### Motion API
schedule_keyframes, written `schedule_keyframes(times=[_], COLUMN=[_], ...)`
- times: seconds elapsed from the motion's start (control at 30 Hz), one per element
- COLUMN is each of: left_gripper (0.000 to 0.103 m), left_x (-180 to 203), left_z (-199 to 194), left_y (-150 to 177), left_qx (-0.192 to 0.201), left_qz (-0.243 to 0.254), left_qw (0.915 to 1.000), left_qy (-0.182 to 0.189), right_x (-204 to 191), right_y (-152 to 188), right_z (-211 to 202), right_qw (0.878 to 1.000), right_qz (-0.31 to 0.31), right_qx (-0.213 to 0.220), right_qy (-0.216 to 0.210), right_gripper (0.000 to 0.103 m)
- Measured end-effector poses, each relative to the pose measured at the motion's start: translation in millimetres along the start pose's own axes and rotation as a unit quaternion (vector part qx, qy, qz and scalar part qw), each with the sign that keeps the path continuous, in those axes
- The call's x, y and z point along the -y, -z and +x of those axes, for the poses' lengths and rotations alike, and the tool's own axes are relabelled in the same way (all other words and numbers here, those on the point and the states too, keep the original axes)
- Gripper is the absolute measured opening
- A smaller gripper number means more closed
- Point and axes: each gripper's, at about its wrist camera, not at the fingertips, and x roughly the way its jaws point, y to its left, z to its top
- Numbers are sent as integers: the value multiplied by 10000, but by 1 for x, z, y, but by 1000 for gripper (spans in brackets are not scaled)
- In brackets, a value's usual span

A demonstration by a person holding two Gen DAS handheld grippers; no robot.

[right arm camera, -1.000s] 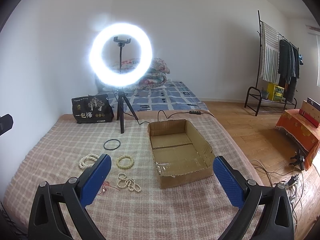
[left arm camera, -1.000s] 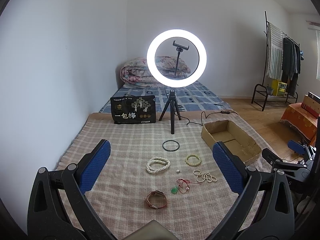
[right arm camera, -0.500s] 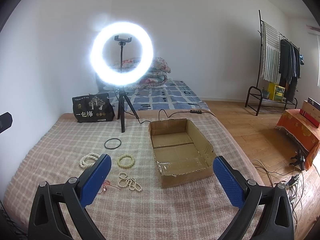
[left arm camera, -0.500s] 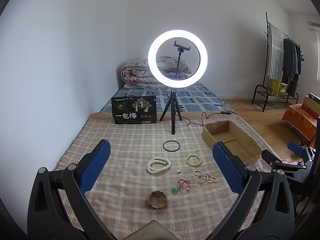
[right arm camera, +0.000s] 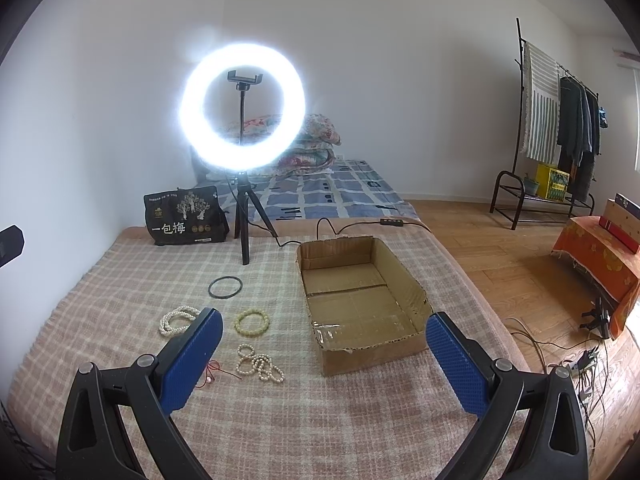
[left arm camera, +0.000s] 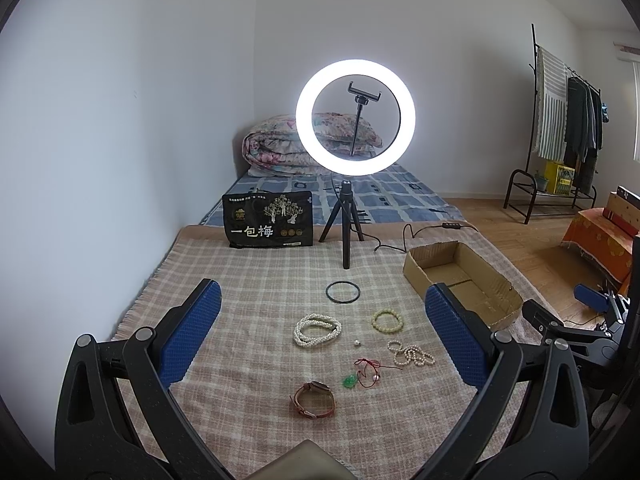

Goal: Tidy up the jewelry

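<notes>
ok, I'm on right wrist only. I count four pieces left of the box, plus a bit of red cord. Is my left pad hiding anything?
Observer: Yes, a brown-strap watch lies nearest the left camera.
Operator: Anything on the red cord?
Observer: A green pendant sits at its left end.
Operator: And the left tongs?
Observer: Open, holding nothing.

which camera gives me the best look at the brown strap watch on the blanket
The left wrist view. The watch lies in full sight there, near the bottom centre, between the open jaws. The right wrist view does not show it at all; its frame takes in the cardboard box and the beaded bracelets.
</notes>
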Motion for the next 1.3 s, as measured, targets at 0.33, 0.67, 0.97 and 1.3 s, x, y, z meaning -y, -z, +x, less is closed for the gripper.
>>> schedule_keyframes(times=[0.33, 0.67, 0.97, 1.3], left_gripper=[103, 103, 103, 103], left_x=[3, -7, -17, -38], left_z=[-1, 2, 7, 14], left_y=[-5, 7, 10, 14], left_qx=[-23, -42, -112, -190], left_qz=[-8, -47, -114, -227], left_qw=[10000, 10000, 9998, 9991], left_qy=[-13, -59, -142, -313], right_x=[-1, -3, -11, -10], right_y=[-1, -1, -2, 1], right_z=[1, 3, 6, 13], right_qw=[10000, 10000, 10000, 9996], right_qz=[12, 6, -33, -32], right_qx=[-17, -29, -42, -204], right_qy=[-9, -15, -41, -176], right_gripper=[103, 103, 103, 103])
